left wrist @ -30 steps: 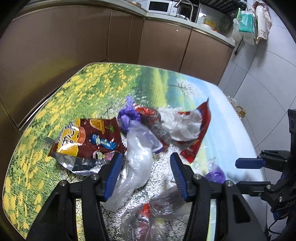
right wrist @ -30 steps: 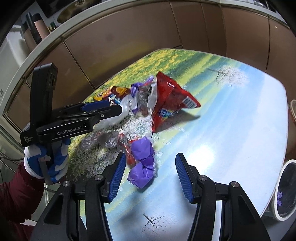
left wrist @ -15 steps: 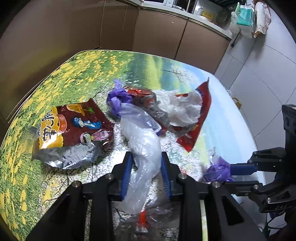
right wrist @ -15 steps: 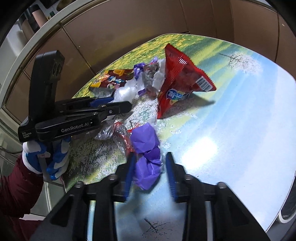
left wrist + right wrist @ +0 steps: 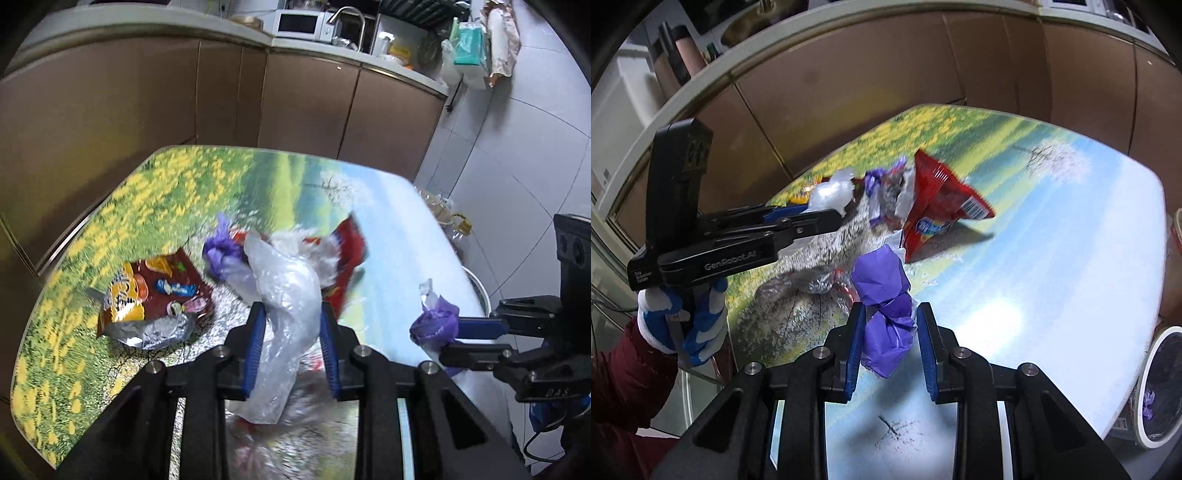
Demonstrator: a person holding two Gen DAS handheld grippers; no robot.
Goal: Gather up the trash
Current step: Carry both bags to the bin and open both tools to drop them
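Note:
My left gripper (image 5: 291, 325) is shut on a clear plastic bag (image 5: 288, 295) and holds it lifted above the table (image 5: 177, 192). My right gripper (image 5: 891, 325) is shut on a crumpled purple wrapper (image 5: 884, 299), raised off the table; it also shows in the left wrist view (image 5: 434, 325). A red snack bag (image 5: 938, 206), a dark red and yellow snack bag (image 5: 155, 295), another purple wrapper (image 5: 219, 251) and a crumpled clear wrapper (image 5: 809, 282) lie on the table.
A white-rimmed trash bin (image 5: 1160, 384) stands on the floor off the table's right edge. Brown cabinets (image 5: 303, 99) run behind the table. The table's near right part (image 5: 1052, 295) is bare.
Both grippers closed on their pieces, then lifted them: the clear bag and the purple wrapper are now off the table. The right gripper moved right, toward the table edge.

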